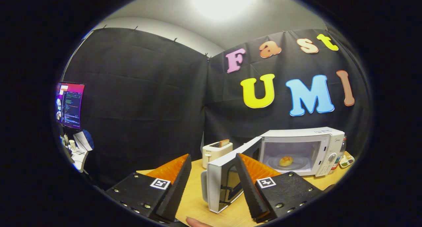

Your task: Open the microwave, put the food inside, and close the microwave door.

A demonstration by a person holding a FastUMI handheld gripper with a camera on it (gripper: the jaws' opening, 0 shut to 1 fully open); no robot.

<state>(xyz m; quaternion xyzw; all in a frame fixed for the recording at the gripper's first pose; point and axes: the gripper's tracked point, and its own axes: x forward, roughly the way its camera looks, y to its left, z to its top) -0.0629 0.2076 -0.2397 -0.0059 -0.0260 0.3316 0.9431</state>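
White microwave [305, 147] open, bun [286, 160] inside, gripper [213, 174] spread.

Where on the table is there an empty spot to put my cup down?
The bare wooden table between the open gripper fingers, in front of the toaster, is free. Right of that it is crowded: the open microwave door swings out, and the microwave with the bun inside fills the far corner beside a bottle.

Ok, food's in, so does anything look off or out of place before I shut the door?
Nothing stands out. The bun sits upright on the plate inside the microwave; nothing is spilled. The door hangs wide open, its edge between the open tool's fingers. The toaster with a slice stands behind.
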